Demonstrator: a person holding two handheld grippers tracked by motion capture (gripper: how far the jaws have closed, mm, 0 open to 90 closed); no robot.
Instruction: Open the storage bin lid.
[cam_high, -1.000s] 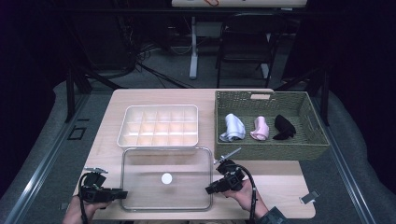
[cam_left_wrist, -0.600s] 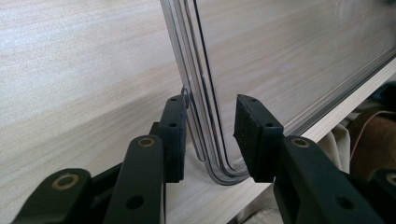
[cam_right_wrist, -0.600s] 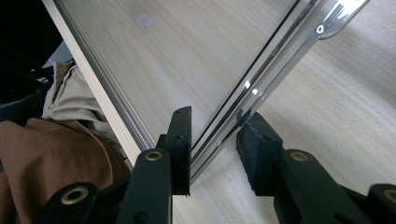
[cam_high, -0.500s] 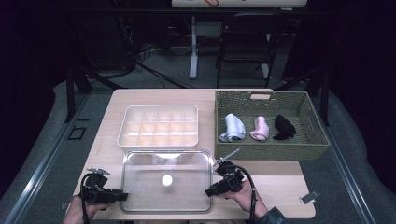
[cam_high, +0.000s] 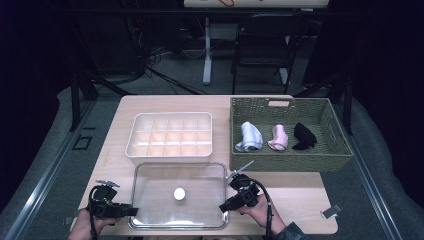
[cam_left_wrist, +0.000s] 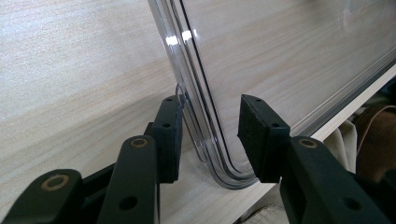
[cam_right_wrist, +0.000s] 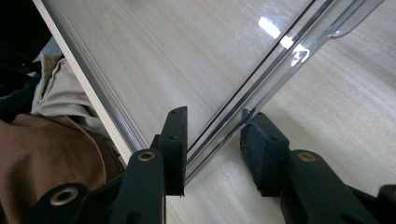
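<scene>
While grippers flank the clear lid, basket sits beside.

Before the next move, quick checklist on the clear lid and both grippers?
1. Clear lid flat on the table, in front of the divided tray: ok.
2. Left gripper released: ok, jaws just opened, lid rim between the pads, untouched.
3. Right gripper released: ok, jaws just opened, gaps on both sides of the rim.
4. Lid inside the table's near edge: ok, though close.
5. Divided tray uncovered, compartments empty: ok.
6. Three rolled cloths in the wicker basket: ok.
</scene>
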